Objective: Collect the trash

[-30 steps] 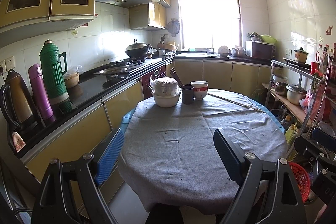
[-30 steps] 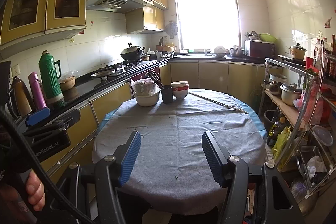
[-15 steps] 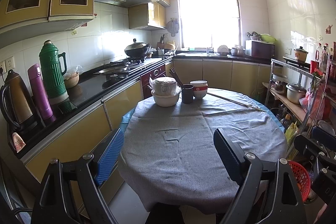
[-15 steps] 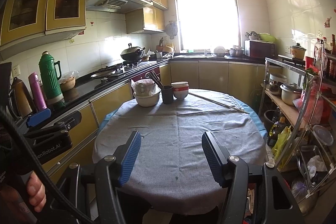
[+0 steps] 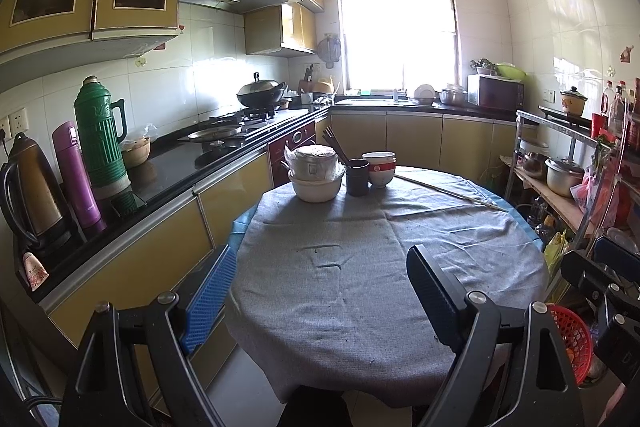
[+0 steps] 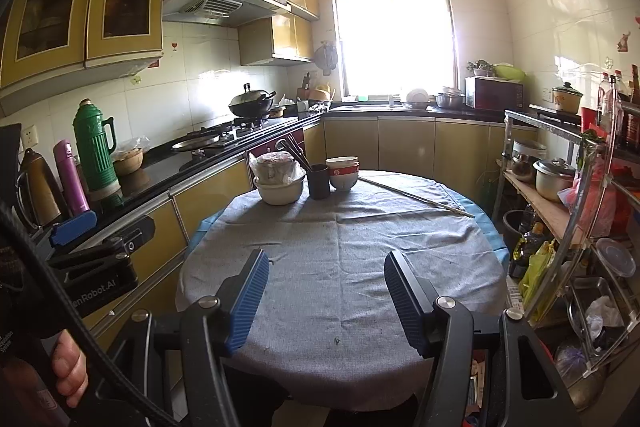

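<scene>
L gripper [image 5: 320,297] wide, empty; R gripper [image 6: 326,297] narrower, also empty. Only trash seen: tiny dark scraps [image 6: 336,339] on grey cloth [image 6: 360,247] nr table's near edge. Prob. light, crumbly; pinch from above w/ fingertips, cloth may bunch.

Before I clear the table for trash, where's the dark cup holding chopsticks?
In both views, the dark cup stands at the table's far edge, between the stacked white bowls and the red-banded bowl.

Table [image 6: 344,267] near edge hidden behind the claws, specks [image 6: 336,340] on cloth too small to ID, window [image 6: 394,23] totally blown out.
</scene>
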{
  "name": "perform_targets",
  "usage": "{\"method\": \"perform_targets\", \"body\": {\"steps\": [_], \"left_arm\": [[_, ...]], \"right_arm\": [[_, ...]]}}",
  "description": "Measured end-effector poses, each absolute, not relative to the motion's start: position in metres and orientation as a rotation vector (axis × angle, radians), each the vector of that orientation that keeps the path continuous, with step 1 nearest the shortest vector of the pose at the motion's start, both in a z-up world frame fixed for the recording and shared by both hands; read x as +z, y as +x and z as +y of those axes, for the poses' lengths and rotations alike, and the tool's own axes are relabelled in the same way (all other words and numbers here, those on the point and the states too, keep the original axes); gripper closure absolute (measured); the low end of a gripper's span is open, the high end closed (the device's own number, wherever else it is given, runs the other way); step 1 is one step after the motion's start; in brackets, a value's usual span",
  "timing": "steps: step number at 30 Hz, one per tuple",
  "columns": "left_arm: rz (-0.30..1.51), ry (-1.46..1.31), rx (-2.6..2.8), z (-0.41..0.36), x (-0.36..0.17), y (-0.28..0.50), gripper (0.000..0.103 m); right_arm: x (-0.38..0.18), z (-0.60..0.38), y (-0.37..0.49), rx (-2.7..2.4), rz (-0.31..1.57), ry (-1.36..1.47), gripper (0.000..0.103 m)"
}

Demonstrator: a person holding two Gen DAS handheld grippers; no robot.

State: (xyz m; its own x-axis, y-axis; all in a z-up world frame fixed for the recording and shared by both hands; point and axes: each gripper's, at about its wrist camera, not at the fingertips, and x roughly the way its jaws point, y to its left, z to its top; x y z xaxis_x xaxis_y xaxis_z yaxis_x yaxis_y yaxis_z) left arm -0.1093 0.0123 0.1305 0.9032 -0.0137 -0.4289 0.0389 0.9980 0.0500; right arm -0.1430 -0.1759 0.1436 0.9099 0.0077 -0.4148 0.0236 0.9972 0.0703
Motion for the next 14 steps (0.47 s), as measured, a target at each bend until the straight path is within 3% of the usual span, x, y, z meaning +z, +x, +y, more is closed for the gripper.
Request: {"method": "perform_targets", "body": {"steps": [14], "left_arm": [[0.498,0.083,0.014,0.016,0.11,-0.083,0.016]], "right_arm": [[0.131,-0.193,-0.098,0.022,0.452,0.123,0.039]]}}
